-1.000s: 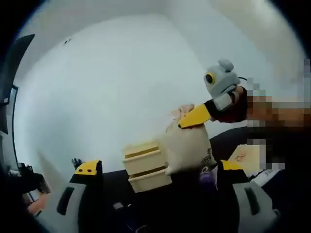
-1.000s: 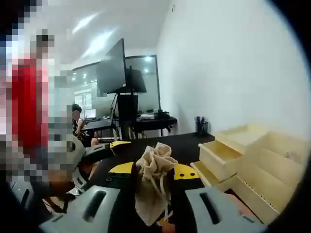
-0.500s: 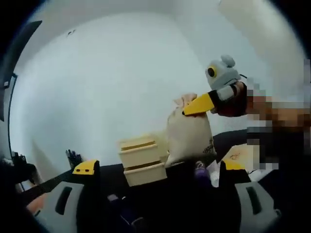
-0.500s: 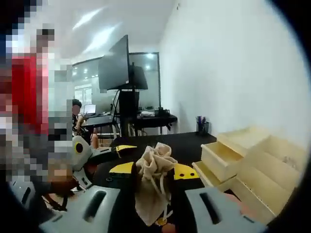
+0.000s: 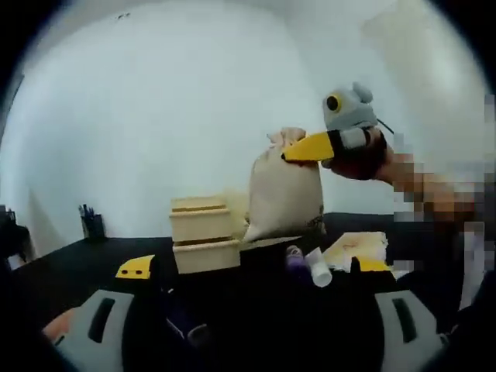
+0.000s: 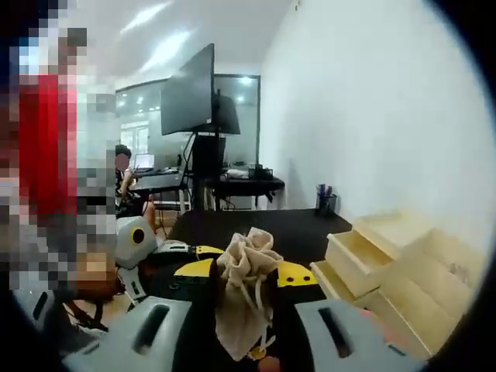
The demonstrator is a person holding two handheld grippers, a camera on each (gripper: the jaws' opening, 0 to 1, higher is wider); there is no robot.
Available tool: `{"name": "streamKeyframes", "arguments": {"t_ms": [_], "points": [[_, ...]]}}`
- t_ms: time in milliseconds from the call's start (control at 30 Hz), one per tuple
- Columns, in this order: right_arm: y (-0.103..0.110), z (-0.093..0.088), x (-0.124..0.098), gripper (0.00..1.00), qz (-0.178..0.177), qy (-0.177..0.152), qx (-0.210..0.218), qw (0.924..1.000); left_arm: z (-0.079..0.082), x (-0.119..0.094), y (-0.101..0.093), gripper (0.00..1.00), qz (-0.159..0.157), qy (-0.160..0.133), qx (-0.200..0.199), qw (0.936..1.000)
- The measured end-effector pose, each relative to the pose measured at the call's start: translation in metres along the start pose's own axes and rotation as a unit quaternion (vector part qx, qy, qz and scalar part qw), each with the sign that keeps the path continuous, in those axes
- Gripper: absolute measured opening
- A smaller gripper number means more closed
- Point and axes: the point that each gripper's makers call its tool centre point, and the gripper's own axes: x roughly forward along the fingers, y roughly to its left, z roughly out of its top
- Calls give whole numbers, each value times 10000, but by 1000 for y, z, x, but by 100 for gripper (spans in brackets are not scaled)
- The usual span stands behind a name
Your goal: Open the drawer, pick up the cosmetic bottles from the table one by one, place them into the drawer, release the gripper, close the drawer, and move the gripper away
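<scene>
The right gripper [image 6: 244,273] stays clamped on the gathered neck of a beige cloth bag [image 5: 285,203], now lifted higher above the drawers [image 5: 203,244]. The left gripper [image 5: 252,267] hangs wide open, holding nothing. Small bottles [image 5: 306,263] lie on the black table [image 5: 93,263] just ahead of it. The bag's print is unreadable.

Left gripper view is pretty soft and washed out: the white wall [image 5: 155,116] glows evenly, while the black table [image 5: 256,310] and everything low in the frame sinks into murky shadow, so detail down there is probably lost. Right gripper view is sharper and brighter, lit by ceiling lights [image 6: 167,39] that blow out into glare streaks. Both bend hard at the edges, fisheye style, and the drawer unit [image 6: 387,263] smears near the rim.
</scene>
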Motion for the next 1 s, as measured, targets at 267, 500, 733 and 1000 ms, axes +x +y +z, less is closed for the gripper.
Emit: {"name": "streamKeyframes", "arguments": {"t_ms": [267, 500, 733, 1000], "points": [[2, 5, 7, 24, -23, 52, -134, 9999, -18, -4, -2, 96, -218, 214, -215, 9993], [0, 2, 12, 24, 3, 130, -239, 9996, -23, -7, -5, 94, -405, 172, -307, 9986], [-9, -3, 13, 24, -53, 219, -281, 9994, -25, -7, -7, 94, -541, 169, -466, 9973], [-28, -5, 3, 24, -183, 273, -262, 9991, -28, -10, -13, 93, -689, 176, -535, 9960]]}}
